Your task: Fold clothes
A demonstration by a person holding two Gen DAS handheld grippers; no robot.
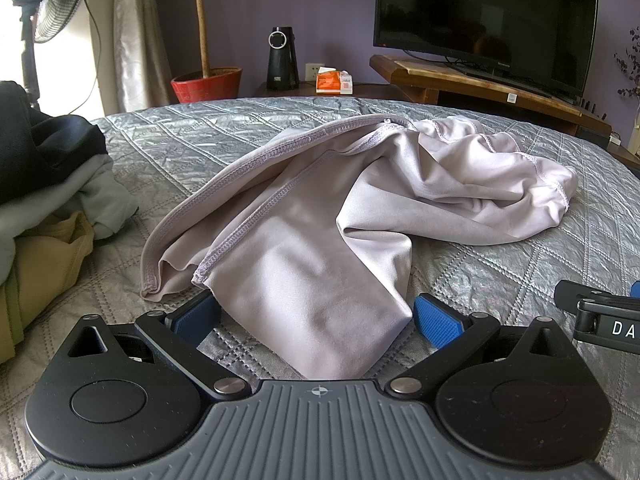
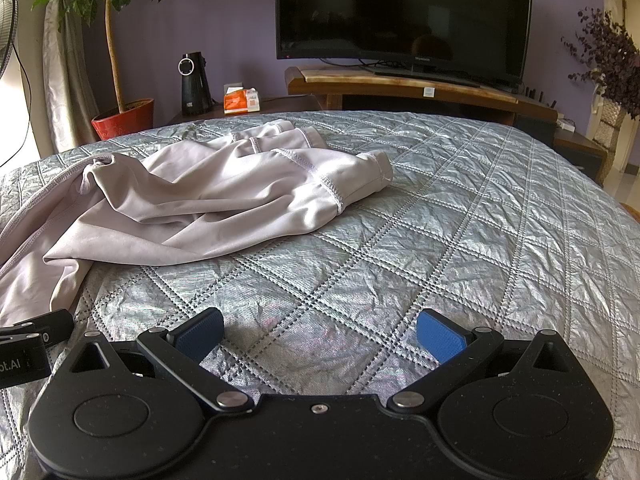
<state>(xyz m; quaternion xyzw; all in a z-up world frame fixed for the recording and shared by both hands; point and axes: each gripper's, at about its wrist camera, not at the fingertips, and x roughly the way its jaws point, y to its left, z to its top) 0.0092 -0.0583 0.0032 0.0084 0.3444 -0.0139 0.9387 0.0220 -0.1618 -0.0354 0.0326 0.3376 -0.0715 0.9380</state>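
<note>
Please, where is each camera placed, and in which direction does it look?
Left wrist: on the left gripper, facing across the bed at the lilac garment lying between its open jaws.
Right wrist: on the right gripper, open over bare quilt, garment to its left.
Shared: garment, bed, TV, red plant pot.

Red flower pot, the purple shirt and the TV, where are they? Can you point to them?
red flower pot (image 1: 208, 85), left wrist view, on its front wall.
purple shirt (image 1: 304, 248), left wrist view, on the smooth near panel.
TV (image 2: 404, 12), right wrist view, middle of the dark screen.
</note>
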